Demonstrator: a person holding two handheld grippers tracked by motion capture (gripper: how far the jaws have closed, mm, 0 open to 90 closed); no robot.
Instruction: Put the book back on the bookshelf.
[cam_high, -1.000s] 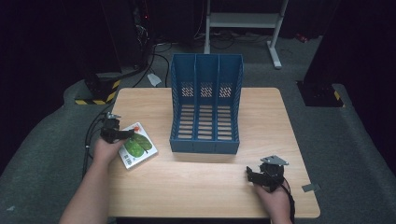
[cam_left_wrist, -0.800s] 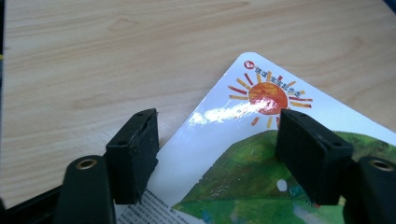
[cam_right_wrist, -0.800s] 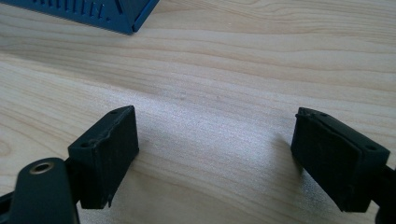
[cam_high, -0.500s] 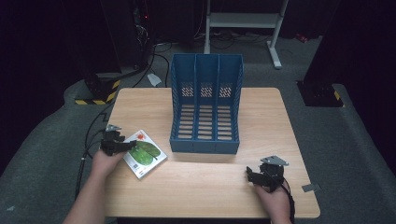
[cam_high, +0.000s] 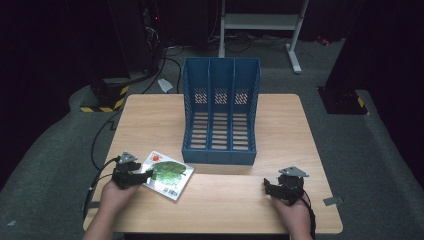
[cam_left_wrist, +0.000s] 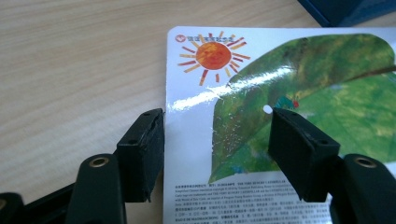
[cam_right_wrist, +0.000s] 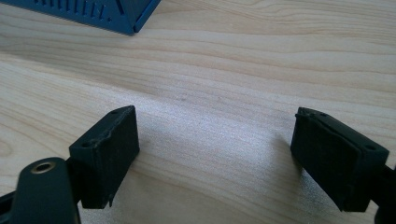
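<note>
Beside the blue file rack (cam_high: 221, 112), the left gripper (cam_high: 131, 172) has dragged the picture book (cam_high: 167, 174) nearer, jaws apart astride its edge, not yet clamped.

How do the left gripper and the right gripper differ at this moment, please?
The left gripper hangs over the corner of the book, jaws straddling its edge; the right gripper has bare table between its jaws. The left sits beside the file rack's left front corner, the right off its right front corner. Both are open and hand-held.

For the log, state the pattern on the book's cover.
The book shows a green leaf and orange sun on white; left gripper view.
</note>
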